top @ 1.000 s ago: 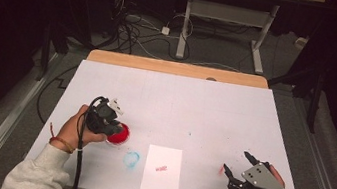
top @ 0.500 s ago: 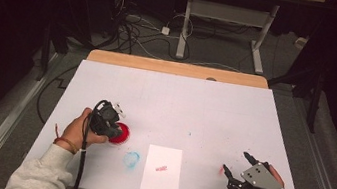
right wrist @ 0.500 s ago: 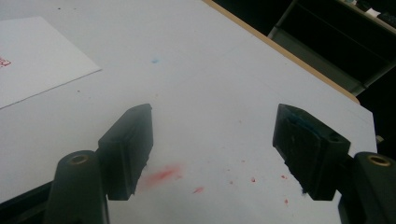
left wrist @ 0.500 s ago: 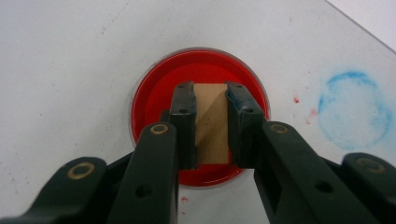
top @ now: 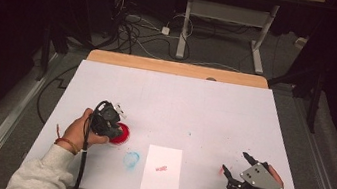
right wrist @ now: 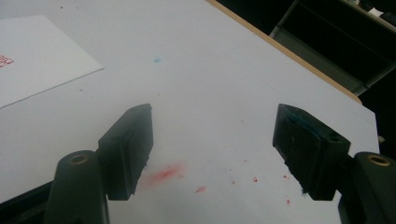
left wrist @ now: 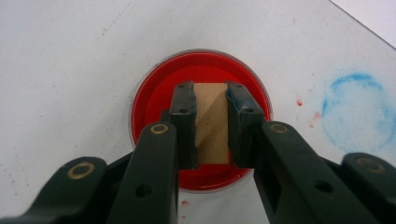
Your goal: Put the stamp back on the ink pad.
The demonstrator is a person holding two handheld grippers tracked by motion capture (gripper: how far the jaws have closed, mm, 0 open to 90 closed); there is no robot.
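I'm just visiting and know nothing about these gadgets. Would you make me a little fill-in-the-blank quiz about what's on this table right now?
1. The left gripper is shut on a small block made of ____.
2. That block is held over a round ink pad coloured ____.
3. The right gripper hangs over the table with its jaws ____.
4. The sheet of paper bears a small stamp mark coloured ____.

Missing words: wood; red; open; red
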